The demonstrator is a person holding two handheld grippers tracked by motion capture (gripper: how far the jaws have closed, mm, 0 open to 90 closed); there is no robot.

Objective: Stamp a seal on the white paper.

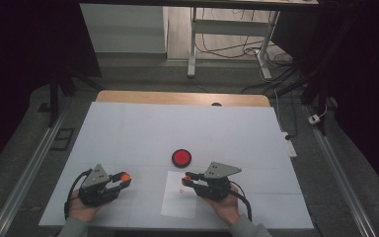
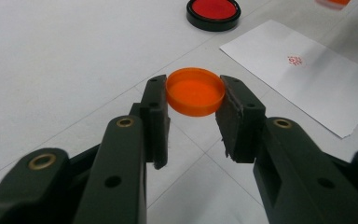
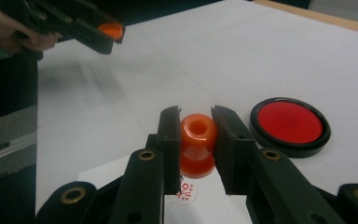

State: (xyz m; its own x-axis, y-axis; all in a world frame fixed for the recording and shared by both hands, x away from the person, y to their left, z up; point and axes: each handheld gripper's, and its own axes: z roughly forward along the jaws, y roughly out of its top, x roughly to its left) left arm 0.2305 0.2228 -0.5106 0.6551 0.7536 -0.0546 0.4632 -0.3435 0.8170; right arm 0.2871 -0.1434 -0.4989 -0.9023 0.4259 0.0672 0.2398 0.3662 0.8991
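Right gripper view: right gripper (image 3: 195, 128) clamps the orange stamp (image 3: 196, 144) just above the paper (image 3: 205, 196), its print (image 3: 186, 191) showing, while left gripper (image 2: 195, 105) pinches the cap (image 2: 195, 91) aside.

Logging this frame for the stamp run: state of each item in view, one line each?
orange cap: off the stamp, clamped in the left gripper, above the table.
orange stamp: uncapped, clamped in the right gripper, over the paper.
sheet of paper: flat on the table, one red stamp mark on it.
ink pad: open, red pad exposed, no lid seen.
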